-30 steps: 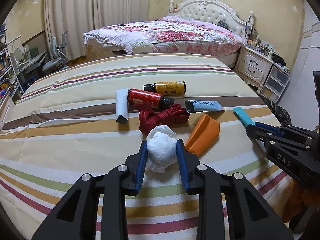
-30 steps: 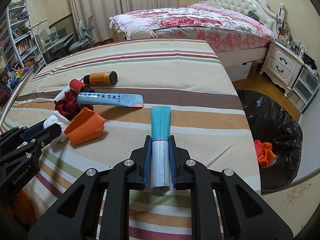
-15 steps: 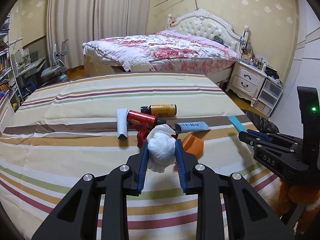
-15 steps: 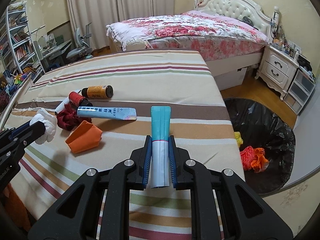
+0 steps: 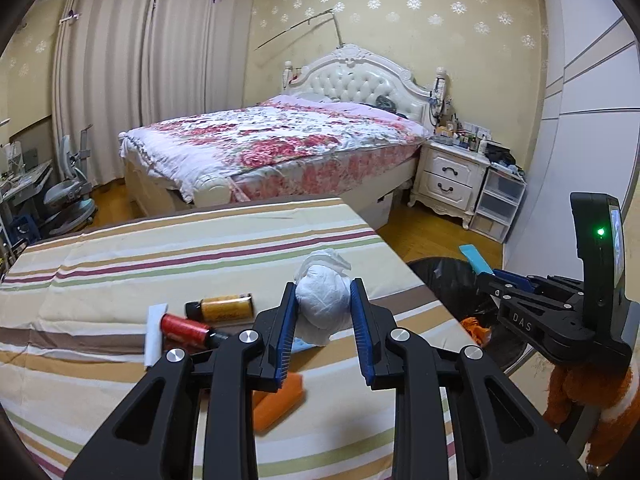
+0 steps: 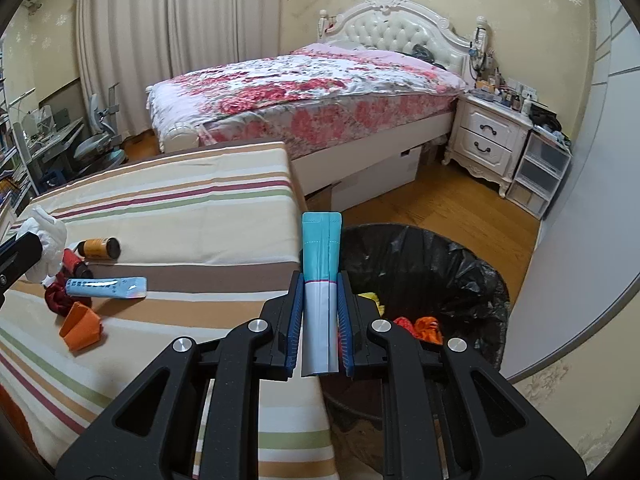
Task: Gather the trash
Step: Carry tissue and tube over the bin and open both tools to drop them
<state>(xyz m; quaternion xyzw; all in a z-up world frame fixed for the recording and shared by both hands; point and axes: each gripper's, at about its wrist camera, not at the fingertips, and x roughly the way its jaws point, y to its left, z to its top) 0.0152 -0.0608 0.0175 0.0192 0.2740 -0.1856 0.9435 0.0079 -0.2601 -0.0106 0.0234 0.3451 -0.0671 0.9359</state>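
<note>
My left gripper is shut on a crumpled white paper ball, held up above the striped table. My right gripper is shut on a teal and white sachet that sticks up past the table's right edge, over the near rim of a black-lined trash bin. In the left wrist view the right gripper shows at the right with the sachet above the bin. The paper ball appears at the left of the right wrist view.
On the table lie a yellow bottle, a red bottle, a white tube, a blue tube, red cloth and an orange paper piece. Orange and yellow scraps sit in the bin. A bed and nightstand stand beyond.
Both grippers rose and swung right with their loads. The paper ball left the table; the sachet went from over the table to over the bin's edge.
</note>
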